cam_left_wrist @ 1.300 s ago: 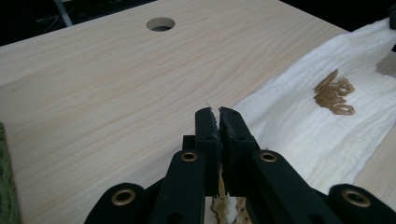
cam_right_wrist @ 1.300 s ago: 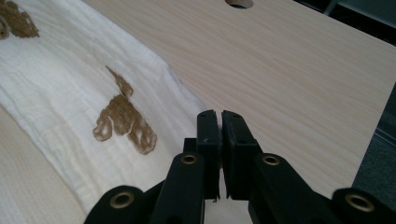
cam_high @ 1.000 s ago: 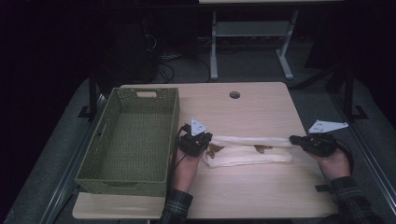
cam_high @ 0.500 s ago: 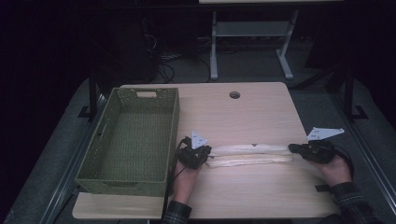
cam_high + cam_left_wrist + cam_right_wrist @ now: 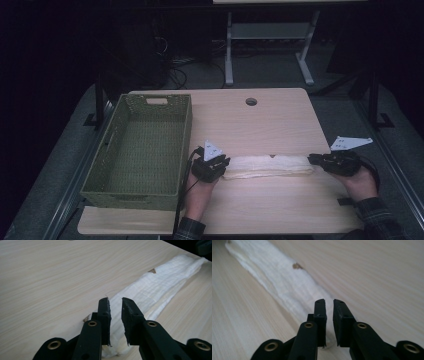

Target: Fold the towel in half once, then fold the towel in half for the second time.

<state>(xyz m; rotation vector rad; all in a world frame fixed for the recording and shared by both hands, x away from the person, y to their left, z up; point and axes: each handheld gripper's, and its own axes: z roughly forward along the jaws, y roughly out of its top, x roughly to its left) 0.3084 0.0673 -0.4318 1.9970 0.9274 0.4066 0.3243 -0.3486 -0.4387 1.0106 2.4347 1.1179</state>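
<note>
A white cloth (image 5: 267,166), folded into a long narrow strip, lies flat on the wooden table (image 5: 250,125) between my two grippers. My left gripper (image 5: 225,169) is at the strip's left end. In the left gripper view its jaws have just been opening and stand a little apart over the cloth (image 5: 155,287), the pads of the left gripper (image 5: 115,300) not pressing on it. My right gripper (image 5: 311,160) is at the strip's right end. Its jaws (image 5: 328,301) show a narrow gap above the end of the cloth (image 5: 284,277).
A green woven basket (image 5: 150,192) with nothing inside stands at the table's left side, close to my left hand. A round cable hole (image 5: 251,101) sits near the table's far edge. Beyond the table are dark floor and a metal stand.
The cloth, held taut and slightly raised between the grippers a second ago, now rests on the table. Both hands have sunk toward the near edge, and the jaws have parted.
</note>
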